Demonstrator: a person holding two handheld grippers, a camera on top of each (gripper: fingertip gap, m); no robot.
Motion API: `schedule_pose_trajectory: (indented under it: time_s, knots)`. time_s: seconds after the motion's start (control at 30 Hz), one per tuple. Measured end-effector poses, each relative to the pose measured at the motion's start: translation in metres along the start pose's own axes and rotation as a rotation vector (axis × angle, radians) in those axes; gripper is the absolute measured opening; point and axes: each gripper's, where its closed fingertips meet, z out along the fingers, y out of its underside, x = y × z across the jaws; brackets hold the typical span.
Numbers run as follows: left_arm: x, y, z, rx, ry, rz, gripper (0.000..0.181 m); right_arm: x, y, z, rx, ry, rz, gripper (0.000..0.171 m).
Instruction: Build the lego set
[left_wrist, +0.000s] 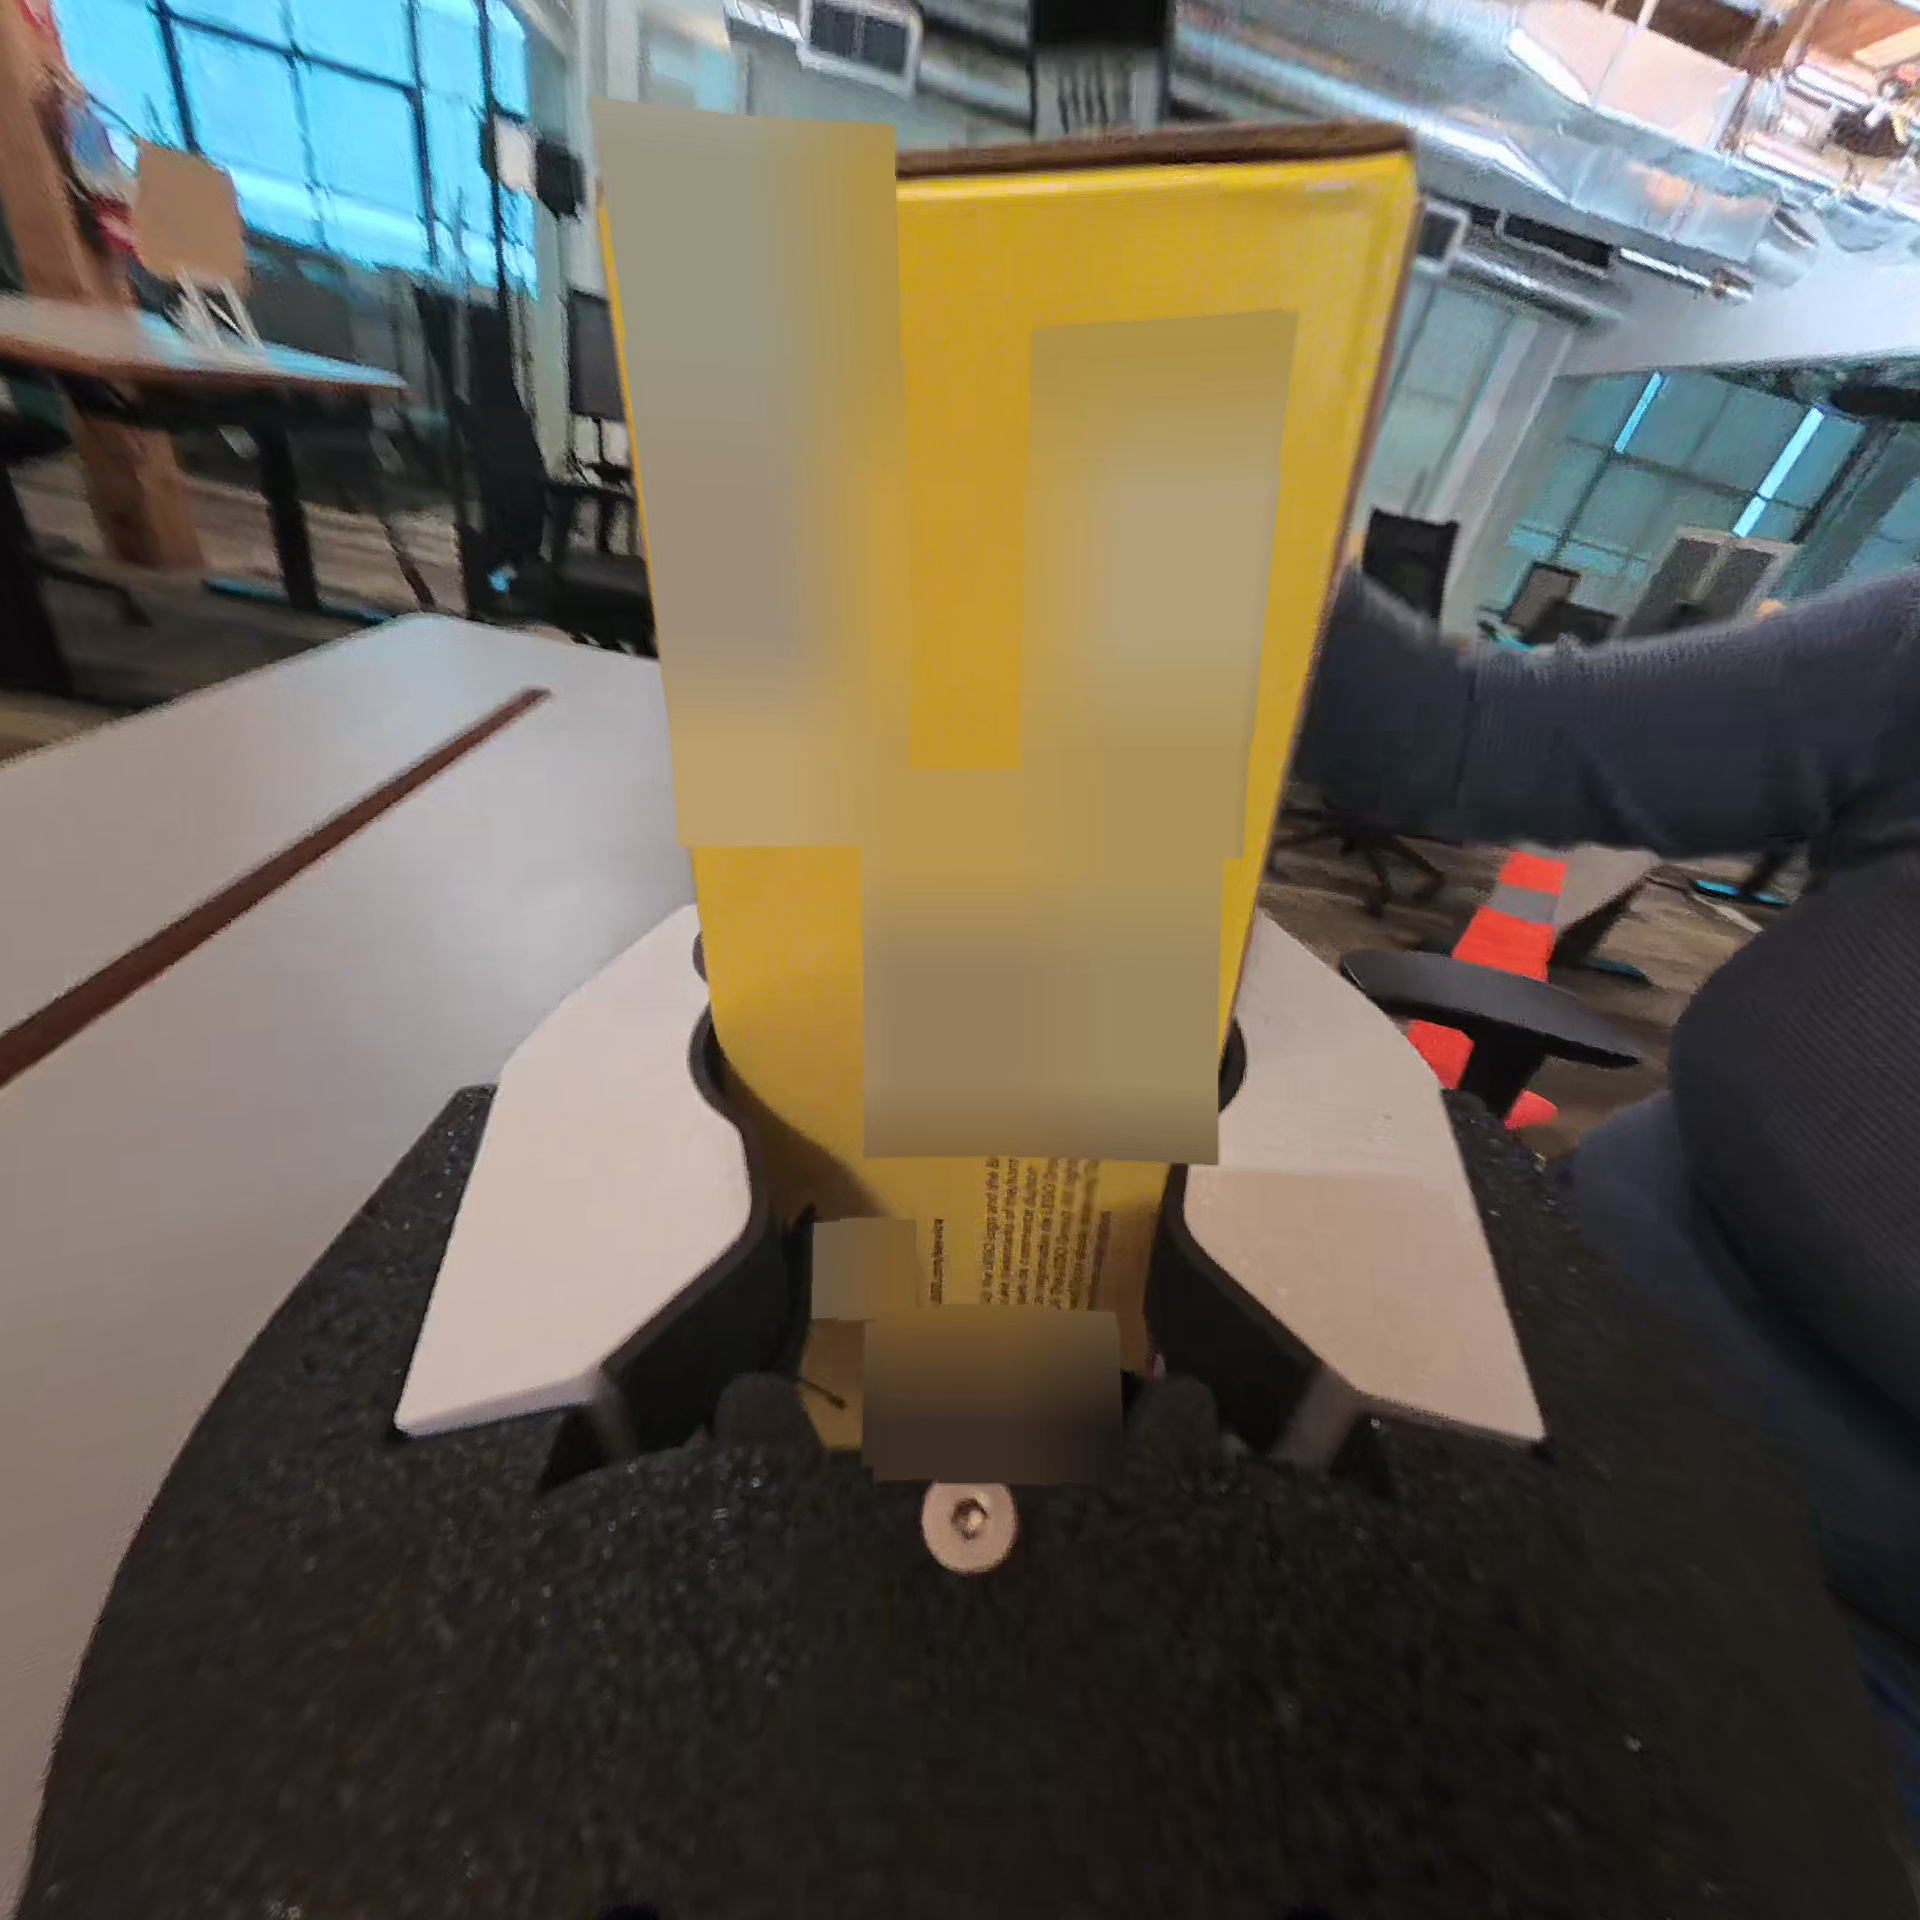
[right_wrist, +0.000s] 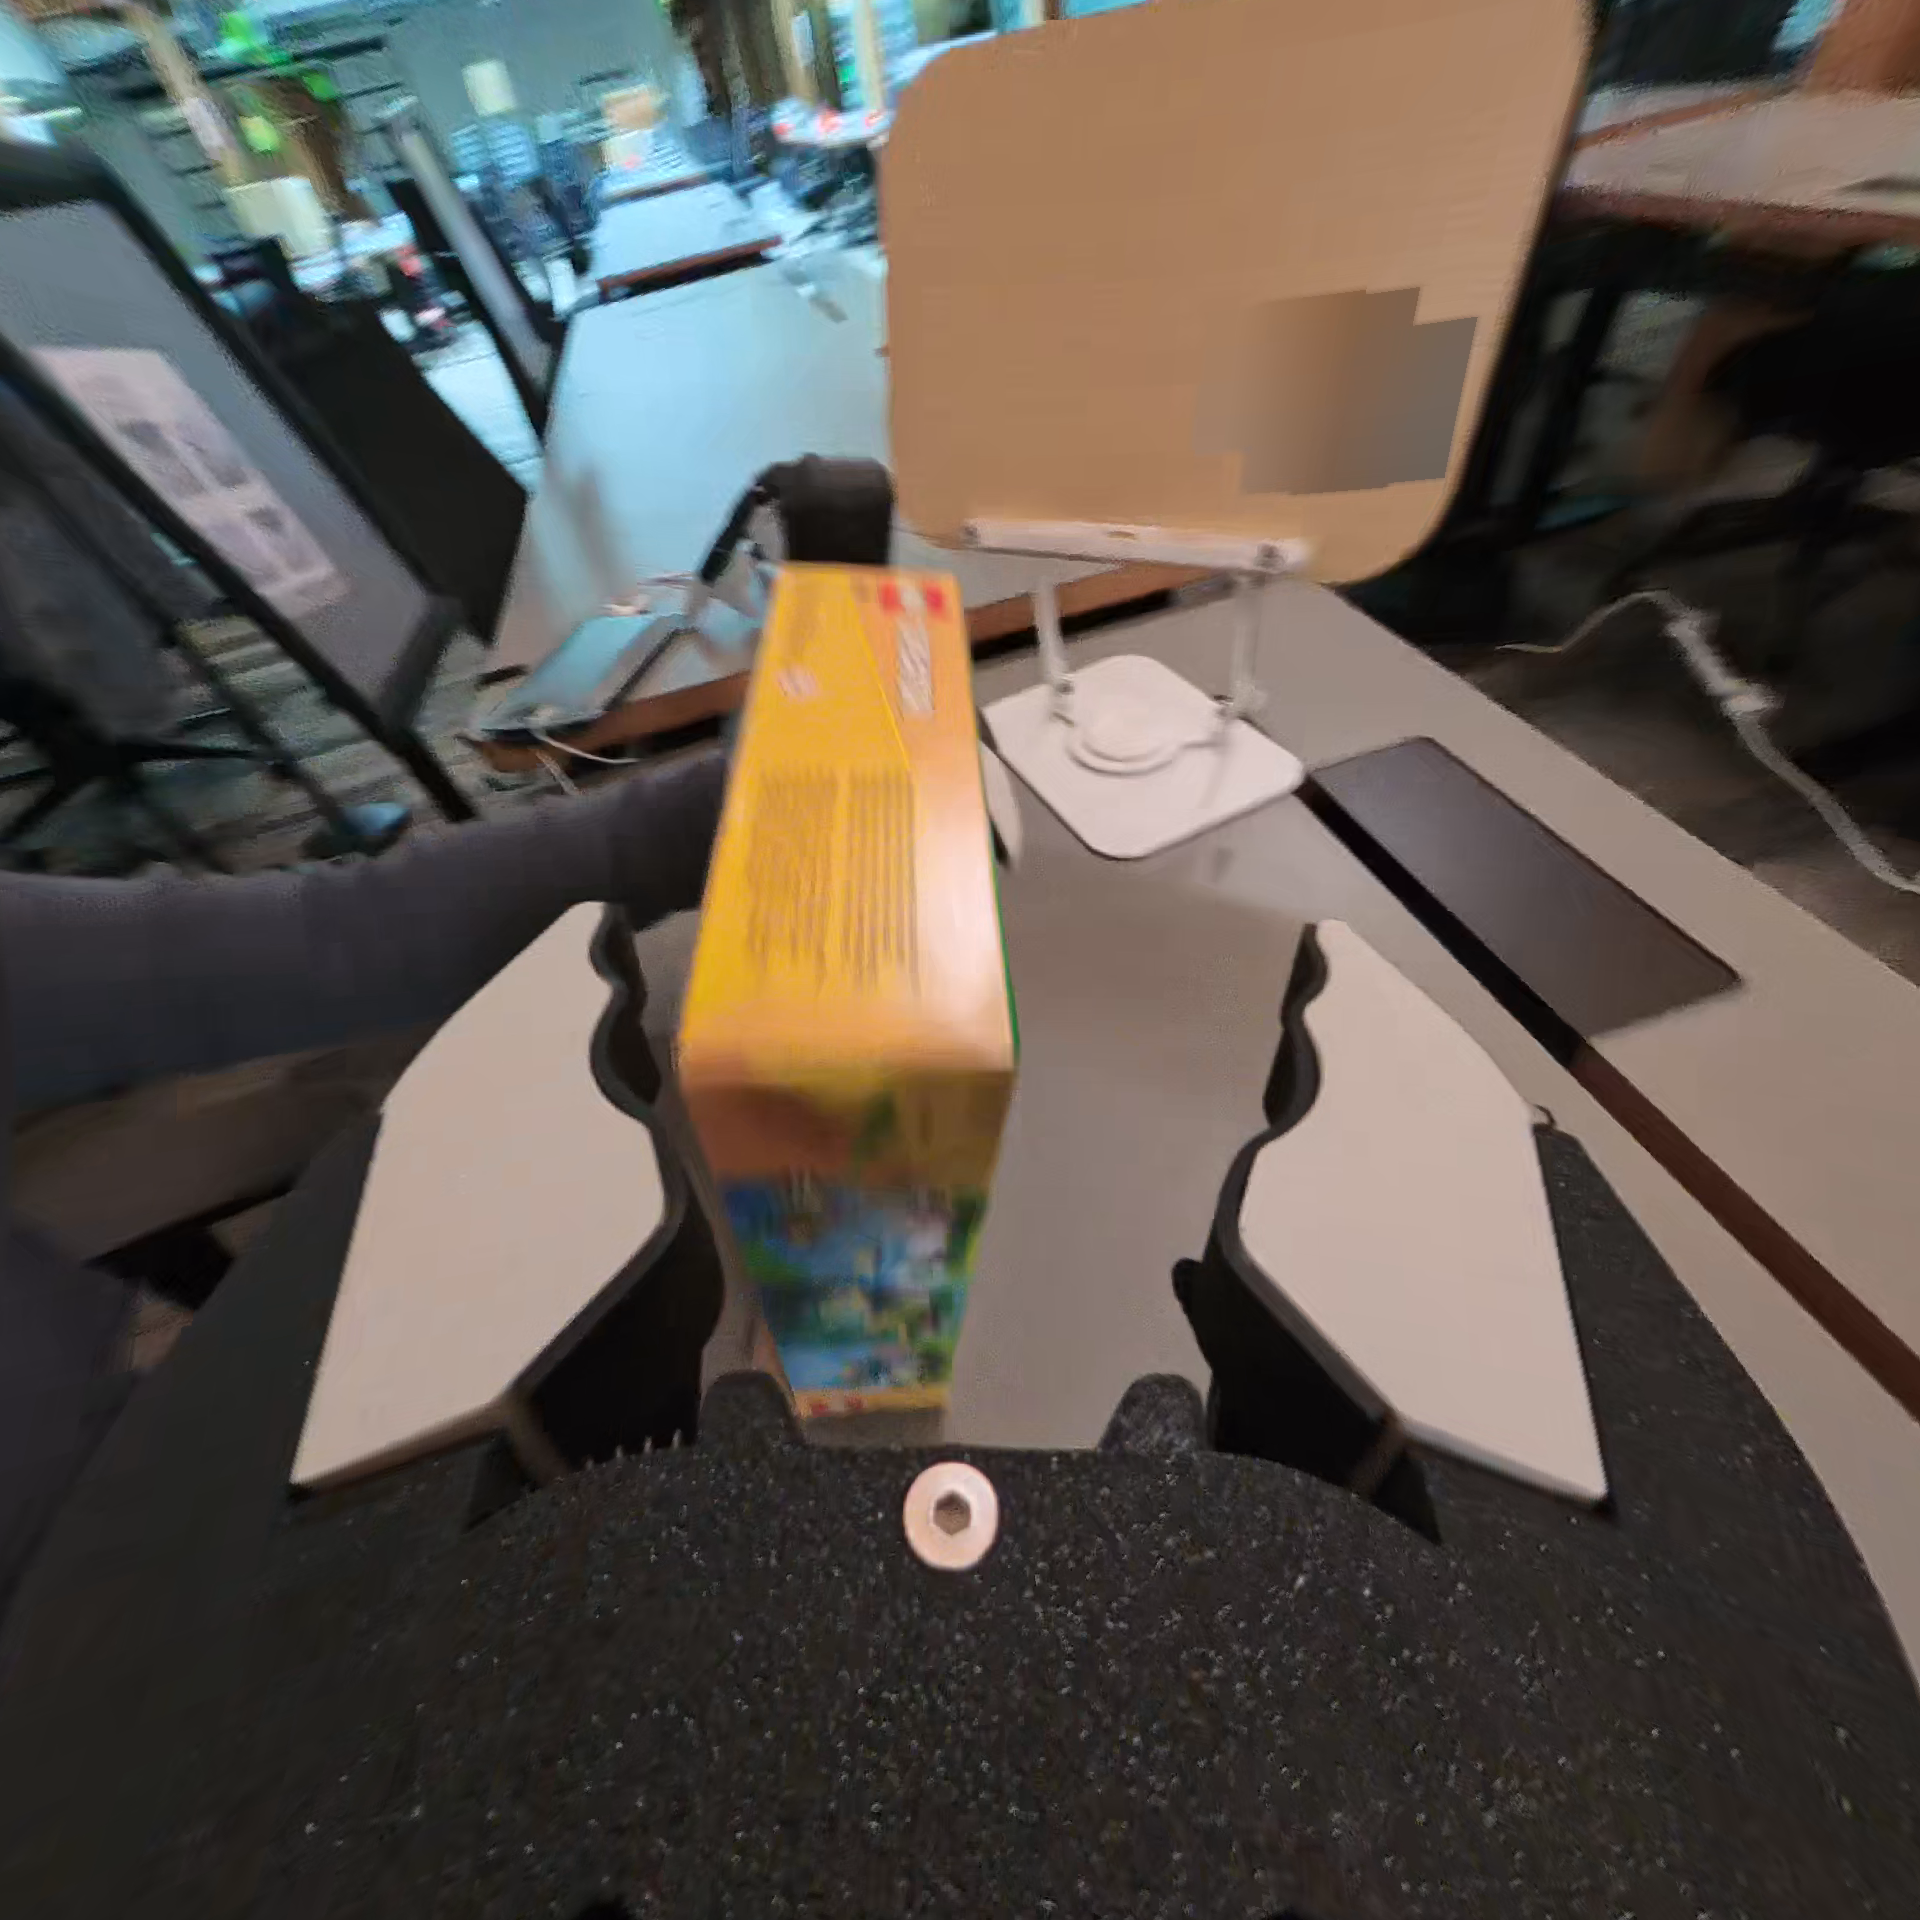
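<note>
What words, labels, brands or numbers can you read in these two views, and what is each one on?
On the yellow box, gripped in the left claw: fine black print low down, small and partly covered; I don't quote writing.
On the same box in the right wrist view: print and red marks, too blurred to read.
On the sheet on the dark board: blurred, unreadable.
On the tan board: no readable text.

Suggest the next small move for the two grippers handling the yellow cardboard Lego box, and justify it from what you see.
Probably close the right gripper on the yellow cardboard Lego box. Its jaws are wide open with the box's near end between them, against the left finger but apart from the right. The left gripper already clamps the box, held above the grey table, so a second grip would steady it for opening.
</note>
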Motion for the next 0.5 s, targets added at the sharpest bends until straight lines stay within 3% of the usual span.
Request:
schedule_pose_trajectory:
  time_s: [0.07, 0.2, 0.27, 0.33, 0.5]
  knots:
    - [-0.004, -0.001, -0.004, 0.030, -0.037, -0.004, 0.087, 0.007, 0.039, -0.010, 0.033, 0.054, 0.014, 0.123]
    - [-0.011, -0.003, -0.005, 0.084, -0.047, -0.041, 0.086, 0.012, 0.117, 0.028, -0.065, 0.026, 0.043, 0.128]
    - [-0.013, -0.003, -0.003, 0.088, -0.045, -0.047, 0.086, 0.007, 0.122, 0.046, -0.029, -0.048, 0.022, 0.114]
    - [-0.021, -0.005, -0.005, 0.102, -0.070, -0.085, 0.086, 0.001, 0.114, 0.049, 0.043, -0.117, -0.005, 0.080]
    - [-0.020, -0.028, -0.002, 0.133, -0.095, -0.020, 0.086, 0.010, 0.087, 0.041, 0.109, -0.137, -0.054, 0.078]
